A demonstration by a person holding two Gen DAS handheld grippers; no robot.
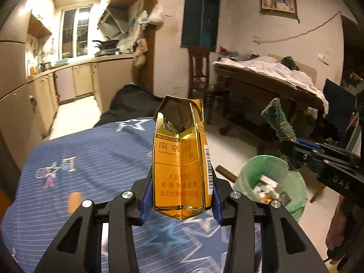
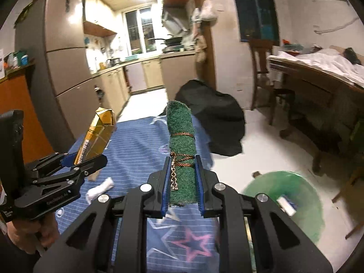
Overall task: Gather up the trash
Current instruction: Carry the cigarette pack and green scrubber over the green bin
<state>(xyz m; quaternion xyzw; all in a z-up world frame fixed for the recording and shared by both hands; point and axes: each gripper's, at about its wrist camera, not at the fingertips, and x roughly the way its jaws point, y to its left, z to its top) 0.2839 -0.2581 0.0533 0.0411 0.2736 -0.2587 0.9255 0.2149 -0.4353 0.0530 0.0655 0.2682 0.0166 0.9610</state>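
Carrying two pieces toward green-lined bin [image 1: 270, 182] on floor, right of blue star-print tabletop [image 1: 91, 159]. Left claw [image 1: 180, 201] clamping gold cigarette pack [image 1: 179, 159] upright; right claw [image 2: 183, 186] clamping rolled green scrubber [image 2: 182, 150] — both above tabletop. Best swinging each fully over bin rim before releasing — avoiding claw collision. White wad [image 2: 100, 188] remaining on tabletop.

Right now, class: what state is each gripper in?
Left gripper: closed on the gold cigarette pack.
Right gripper: closed on the green rolled cloth.
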